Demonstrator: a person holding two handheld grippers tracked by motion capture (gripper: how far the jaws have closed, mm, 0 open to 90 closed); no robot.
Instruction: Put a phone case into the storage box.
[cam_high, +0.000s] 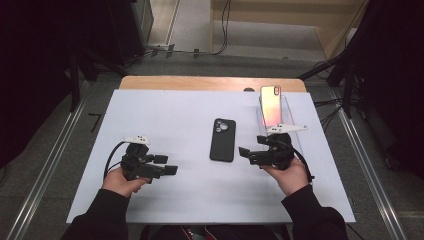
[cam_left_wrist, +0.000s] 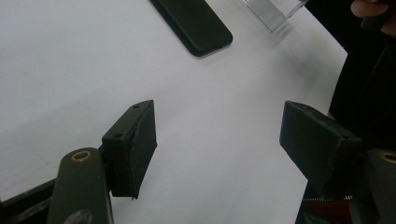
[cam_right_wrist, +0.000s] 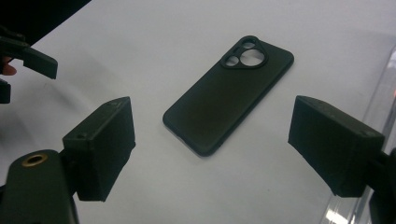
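Observation:
A black phone case (cam_high: 223, 140) lies flat on the white table cover (cam_high: 165, 115), camera cut-out toward the far side. My right gripper (cam_high: 252, 146) is just right of it, pointing left at it, jaws open with nothing between them. In the right gripper view the case (cam_right_wrist: 229, 93) lies on the table past the open jaws of the right gripper (cam_right_wrist: 210, 100). My left gripper (cam_high: 167, 165) rests at the near left, open and empty, pointing right. From the left gripper (cam_left_wrist: 217, 109) the case (cam_left_wrist: 196, 21) is seen farther off.
A phone (cam_high: 270, 106) with a pink-orange shiny face stands upright in a clear plastic stand (cam_high: 290, 126) at the far right, right behind my right hand. The stand's edge (cam_right_wrist: 383, 93) is close to the right jaw. The table's wooden far edge (cam_high: 200, 82) lies behind.

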